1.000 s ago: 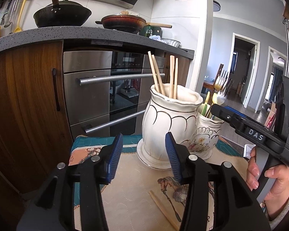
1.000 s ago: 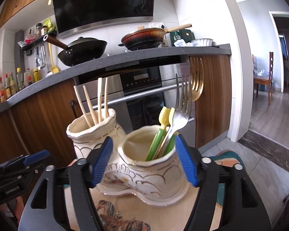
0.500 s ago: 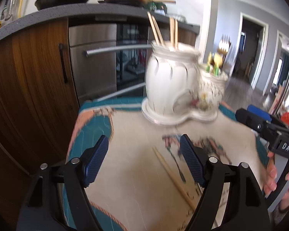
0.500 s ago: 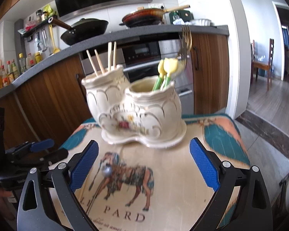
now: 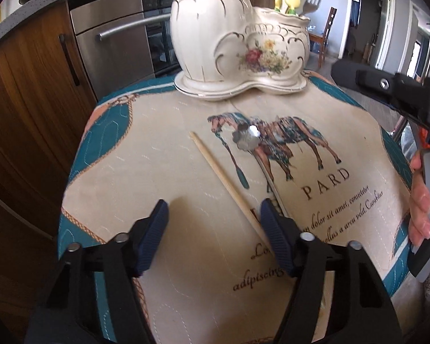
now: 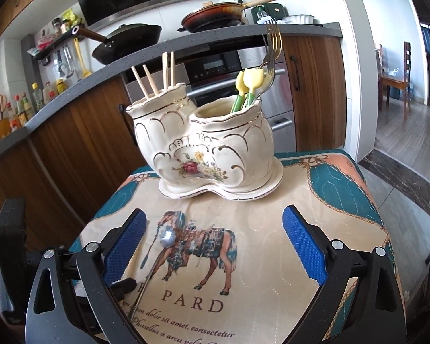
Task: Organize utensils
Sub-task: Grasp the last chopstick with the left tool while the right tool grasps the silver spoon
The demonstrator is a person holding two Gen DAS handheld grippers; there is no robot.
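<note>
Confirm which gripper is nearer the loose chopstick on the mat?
Left. The left gripper is open right over the chopstick, whose near end runs beside its right finger. The right gripper is open above the horse print, farther off.

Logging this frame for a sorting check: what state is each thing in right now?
Left gripper: open, empty.
Right gripper: open, empty.
Chopstick: lying loose on the mat.
Spoon: lying on the mat.
Ceramic holder: upright, chopsticks in the taller pot, forks in the lower.
Mat: spread flat.
</note>
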